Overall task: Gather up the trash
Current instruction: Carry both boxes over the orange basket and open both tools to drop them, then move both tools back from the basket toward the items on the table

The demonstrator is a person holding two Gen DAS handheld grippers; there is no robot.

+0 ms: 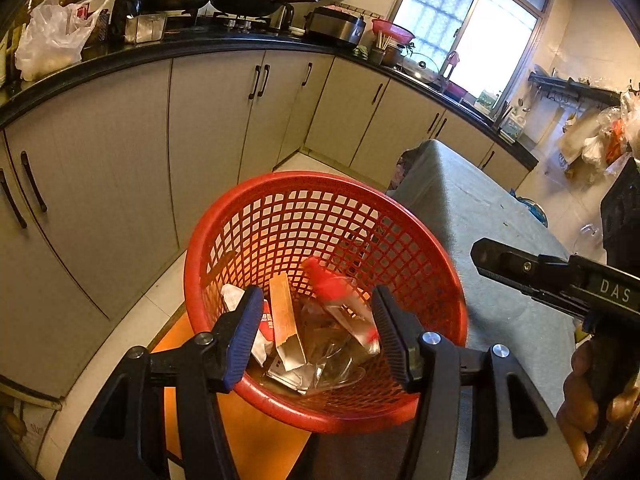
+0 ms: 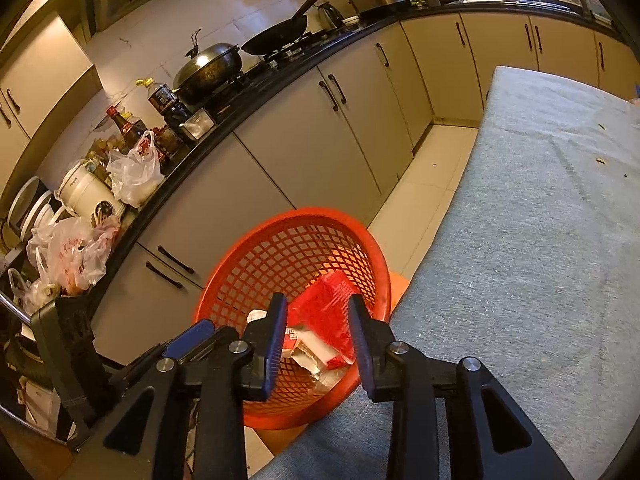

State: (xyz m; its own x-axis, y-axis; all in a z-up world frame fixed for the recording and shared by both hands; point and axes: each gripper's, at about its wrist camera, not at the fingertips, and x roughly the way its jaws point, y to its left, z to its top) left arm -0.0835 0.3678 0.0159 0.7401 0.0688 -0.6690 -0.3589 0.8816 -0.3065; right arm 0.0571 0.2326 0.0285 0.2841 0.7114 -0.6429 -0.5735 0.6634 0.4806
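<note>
Only right wrist shows red packet [image 2: 328, 316] above basket [image 2: 360, 240].

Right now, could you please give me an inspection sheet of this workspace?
Surface: grey-covered table, bare but for a few small crumbs.
Job's things: red mesh basket beside the table holds trash: a red packet, a clear bottle with a red cap, a cardboard piece.
Clutter: plastic bags, sauce bottles on the counter.
Grippers: left gripper open over the basket, empty; right gripper open, the red packet seen between its fingers, pads apart from it.
Cables: nothing seen.
Surroundings: kitchen cabinets, woks on the stove, window.
</note>
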